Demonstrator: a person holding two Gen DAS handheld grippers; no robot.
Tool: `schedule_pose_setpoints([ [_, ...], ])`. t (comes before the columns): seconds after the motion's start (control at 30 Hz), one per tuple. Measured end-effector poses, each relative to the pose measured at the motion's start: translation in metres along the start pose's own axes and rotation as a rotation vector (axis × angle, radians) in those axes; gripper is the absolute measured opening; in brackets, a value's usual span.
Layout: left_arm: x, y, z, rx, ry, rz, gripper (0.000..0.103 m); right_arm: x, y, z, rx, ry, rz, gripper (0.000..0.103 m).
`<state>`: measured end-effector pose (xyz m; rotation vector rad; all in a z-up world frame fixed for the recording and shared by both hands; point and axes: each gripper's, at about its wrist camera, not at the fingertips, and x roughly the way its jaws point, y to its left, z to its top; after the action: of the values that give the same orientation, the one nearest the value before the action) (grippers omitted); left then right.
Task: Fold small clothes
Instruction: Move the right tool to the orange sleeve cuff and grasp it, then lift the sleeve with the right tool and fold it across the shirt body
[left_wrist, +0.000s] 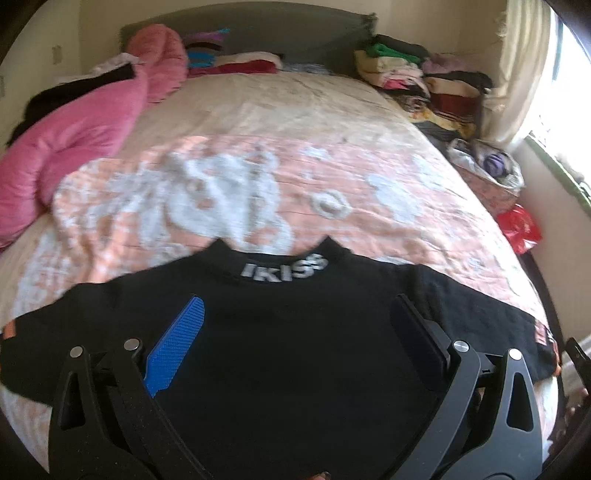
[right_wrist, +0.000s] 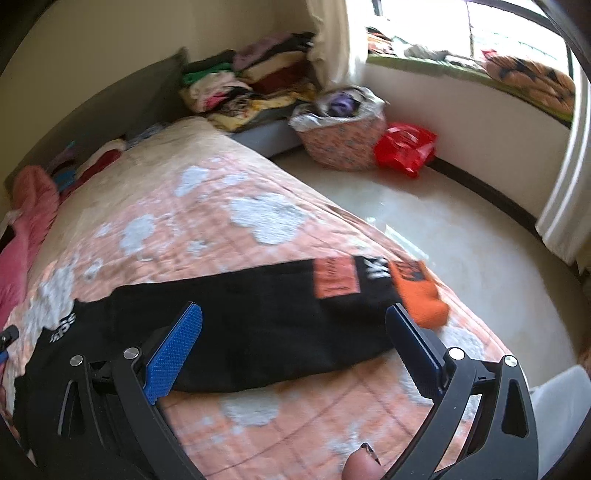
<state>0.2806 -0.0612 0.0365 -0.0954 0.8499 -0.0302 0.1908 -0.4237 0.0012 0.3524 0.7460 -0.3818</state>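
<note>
A small black top (left_wrist: 295, 332) with grey "IKISS" lettering at its collar lies flat on the bed, sleeves spread. My left gripper (left_wrist: 299, 314) is open and empty, hovering over the top's chest below the collar. In the right wrist view the right sleeve (right_wrist: 280, 317) stretches out to an orange cuff (right_wrist: 421, 295) with orange patches. My right gripper (right_wrist: 295, 325) is open and empty, its fingers straddling that sleeve from above. I cannot tell whether either gripper touches the cloth.
The bed has a peach and white patterned quilt (left_wrist: 295, 192). A pink duvet (left_wrist: 74, 129) lies at the left. Folded clothes (left_wrist: 424, 77) are piled beyond the bed's far right corner. A basket (right_wrist: 343, 136) and a red bag (right_wrist: 404, 147) stand on the floor.
</note>
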Motion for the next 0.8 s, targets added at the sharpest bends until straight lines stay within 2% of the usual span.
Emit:
schedule_pose_setpoints([
  [0.17, 0.020, -0.010, -0.016, 0.074, 0.004, 0.011, 0.094, 0.018, -0.030, -0.007, 0.097, 0.064, -0.016, 0.099],
  [0.4, 0.032, -0.006, -0.028, 0.092, 0.034, 0.017, 0.094, 0.043, -0.063, -0.020, 0.254, 0.144, 0.019, 0.099],
  [0.57, 0.037, 0.001, -0.037, 0.073, 0.039, 0.013, 0.094, 0.062, -0.085, -0.021, 0.373, 0.160, 0.035, 0.098],
  [0.63, 0.040, 0.004, -0.042, 0.056, 0.051, -0.011, 0.094, 0.066, -0.091, -0.020, 0.401, 0.143, 0.042, 0.086],
  [0.7, 0.042, 0.006, -0.044, 0.052, 0.061, -0.012, 0.094, 0.069, -0.096, -0.017, 0.428, 0.131, 0.025, 0.063],
  [0.73, 0.041, 0.007, -0.044, 0.050, 0.060, -0.006, 0.094, 0.070, -0.098, -0.017, 0.442, 0.127, 0.024, 0.058],
  [0.77, 0.039, 0.009, -0.044, 0.044, 0.055, -0.008, 0.094, 0.070, -0.101, -0.016, 0.455, 0.119, 0.032, 0.046],
  [0.8, 0.038, 0.010, -0.043, 0.039, 0.051, -0.012, 0.094, 0.070, -0.101, -0.015, 0.454, 0.115, 0.036, 0.028],
])
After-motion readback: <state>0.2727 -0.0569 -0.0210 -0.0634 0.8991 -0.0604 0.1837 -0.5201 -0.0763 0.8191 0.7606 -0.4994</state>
